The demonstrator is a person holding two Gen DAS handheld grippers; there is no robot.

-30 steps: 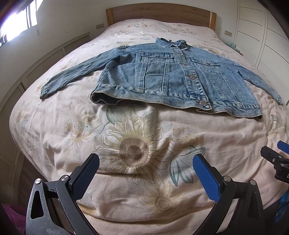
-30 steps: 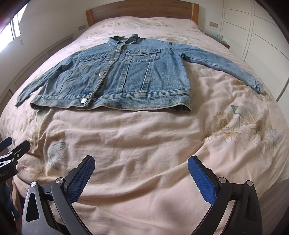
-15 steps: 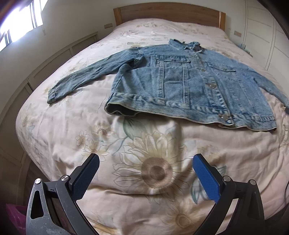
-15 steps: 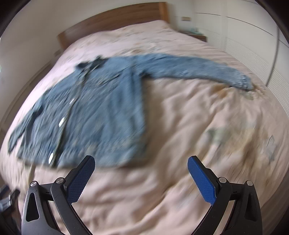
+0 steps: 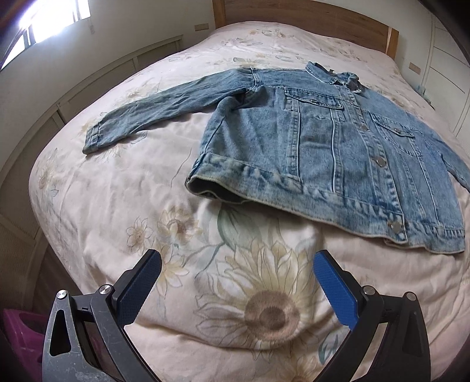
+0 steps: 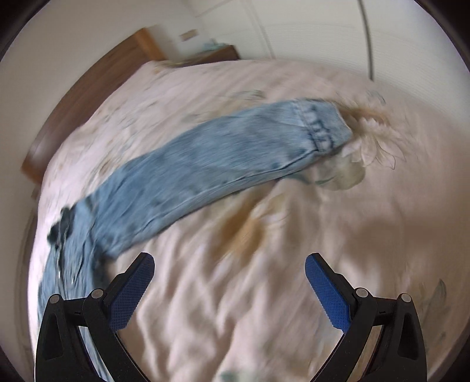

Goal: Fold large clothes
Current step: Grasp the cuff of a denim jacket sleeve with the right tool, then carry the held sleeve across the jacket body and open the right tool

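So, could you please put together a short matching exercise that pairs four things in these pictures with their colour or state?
Things:
1. denim jacket
2. bedspread
3. headboard
4. left gripper

Colour or state:
A. brown wood, at the far end of the bed
B. open, holding nothing
C. cream with a sunflower print
D. blue, laid flat and buttoned, sleeves spread out

Pairs: 1-D, 2-C, 3-A, 4-B
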